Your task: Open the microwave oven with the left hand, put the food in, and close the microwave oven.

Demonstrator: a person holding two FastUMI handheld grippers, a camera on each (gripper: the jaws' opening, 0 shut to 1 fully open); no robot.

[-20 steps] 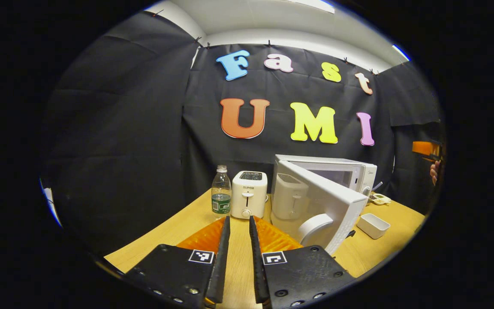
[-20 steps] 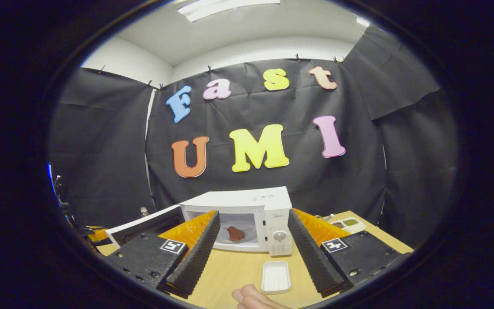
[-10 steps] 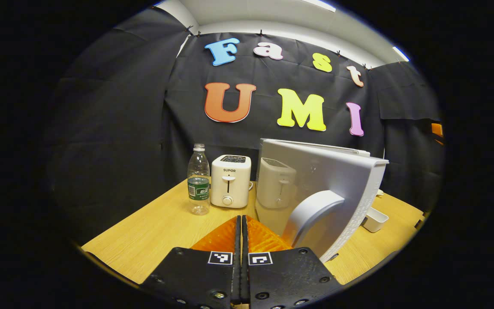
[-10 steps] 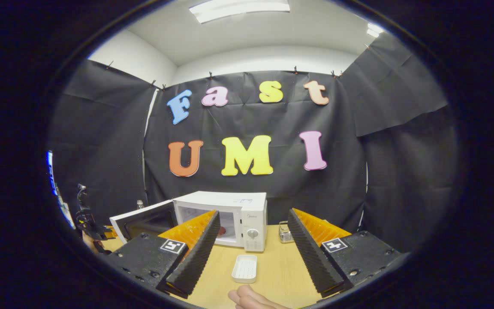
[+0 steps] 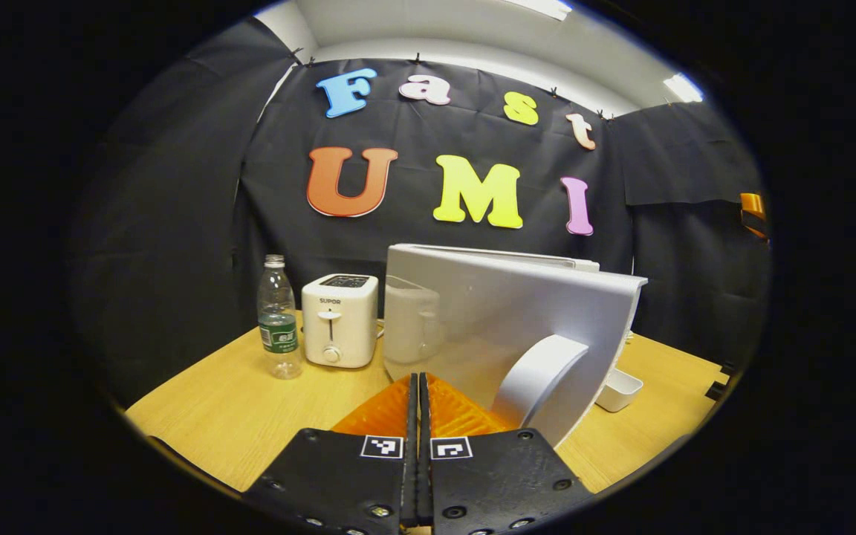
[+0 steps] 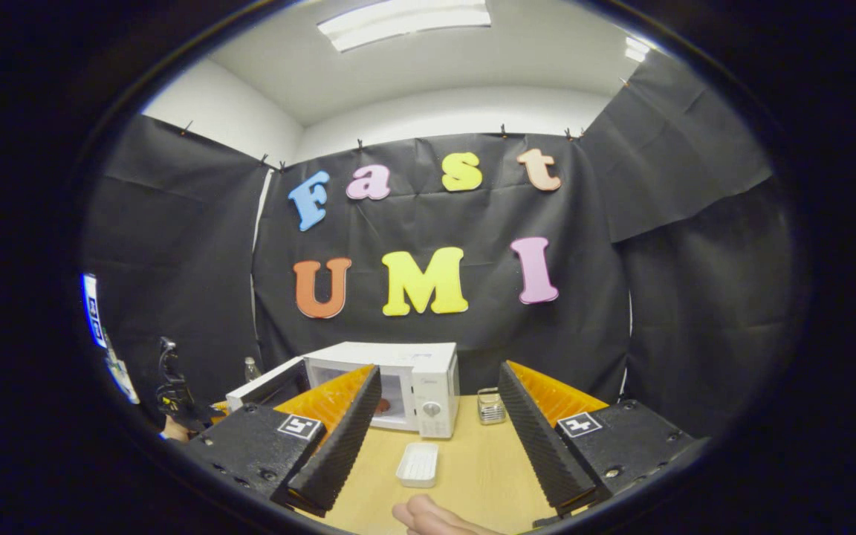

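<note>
My left gripper (image 5: 418, 394), fingers pressed together and empty, points at the open microwave door (image 5: 506, 327), whose curved handle (image 5: 536, 371) is just right of my fingertips. Left of the door stand a white toaster (image 5: 339, 319) and a water bottle (image 5: 278, 316) on the wooden table (image 5: 235, 409). My right gripper (image 6: 435, 416), fingers spread, faces the far microwave oven (image 6: 391, 383), food (image 6: 383, 405) inside; a white tray (image 6: 417, 465) lies nearer.

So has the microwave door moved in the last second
Yes. In the right gripper view the microwave door has swung in toward the microwave, leaving a narrower opening, but it is not shut.
</note>
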